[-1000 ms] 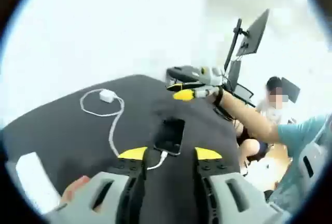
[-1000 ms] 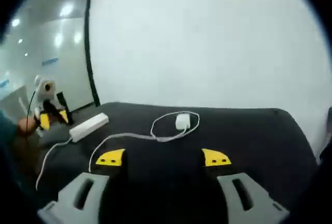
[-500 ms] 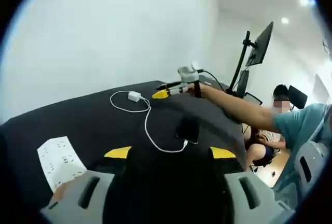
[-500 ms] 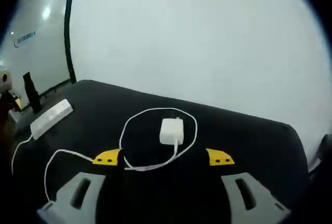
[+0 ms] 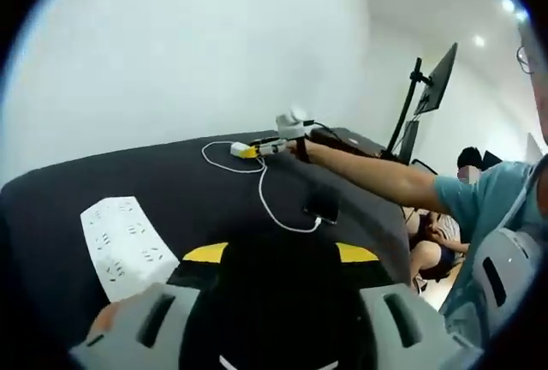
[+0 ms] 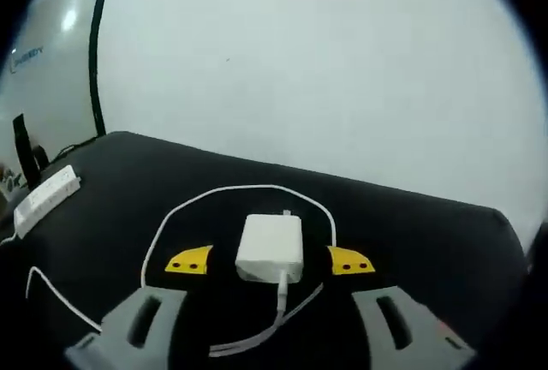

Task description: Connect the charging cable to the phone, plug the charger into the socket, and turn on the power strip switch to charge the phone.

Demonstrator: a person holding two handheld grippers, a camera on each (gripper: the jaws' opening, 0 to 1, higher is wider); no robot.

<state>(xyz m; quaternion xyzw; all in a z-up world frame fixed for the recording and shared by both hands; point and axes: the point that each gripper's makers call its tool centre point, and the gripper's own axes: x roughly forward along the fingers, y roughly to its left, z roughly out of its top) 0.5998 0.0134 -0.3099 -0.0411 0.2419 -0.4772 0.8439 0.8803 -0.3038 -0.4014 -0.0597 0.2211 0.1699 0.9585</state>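
The right gripper [image 6: 270, 260] is wide open around the small white charger [image 6: 271, 247] at frame centre; it looks light, hard and smooth, so I would grip its flat sides, not the limp cable [image 6: 180, 209].

Cable [image 6: 214, 197] loops round charger [image 6: 271, 247]; gap either side, prob. passable.

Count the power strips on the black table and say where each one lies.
1. The white power strip lies flat at the table's near-left in the left gripper view, far left in the right gripper view. None hidden, apparently.
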